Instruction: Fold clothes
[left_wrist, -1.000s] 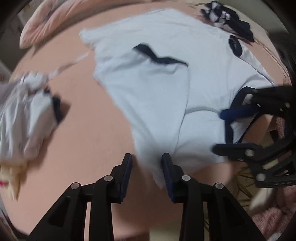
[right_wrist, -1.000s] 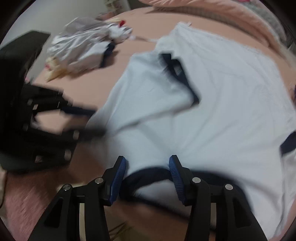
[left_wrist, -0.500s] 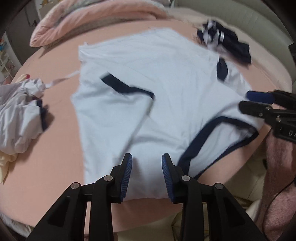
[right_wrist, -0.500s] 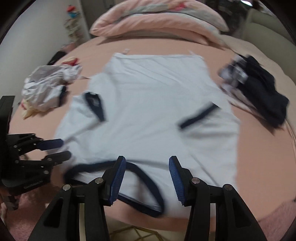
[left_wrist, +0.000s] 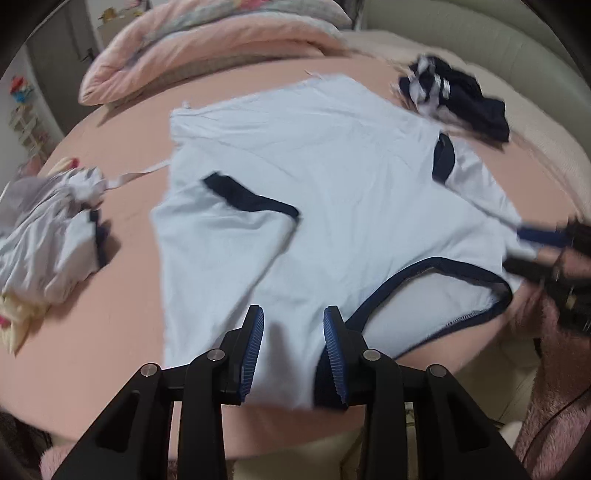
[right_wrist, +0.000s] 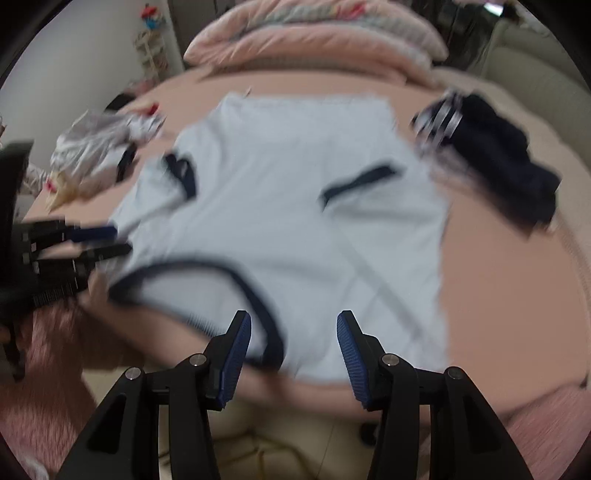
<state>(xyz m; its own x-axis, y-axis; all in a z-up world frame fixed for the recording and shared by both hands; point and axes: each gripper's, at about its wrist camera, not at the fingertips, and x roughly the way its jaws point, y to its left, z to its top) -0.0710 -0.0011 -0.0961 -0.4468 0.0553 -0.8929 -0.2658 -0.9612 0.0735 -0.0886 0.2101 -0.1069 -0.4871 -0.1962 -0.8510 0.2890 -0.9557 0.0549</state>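
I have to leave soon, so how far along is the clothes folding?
Barely begun. Done: the pale blue shirt lies spread flat on the bed, both sleeves turned inward over its body. In hand: nothing; the left tool and the right tool are open above its collar edge. Left: folding this shirt, then the crumpled white pile and the dark garment.

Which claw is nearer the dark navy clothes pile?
Right. The right claw sits at the shirt's near edge on the pile's side; the left claw is across the neckline.
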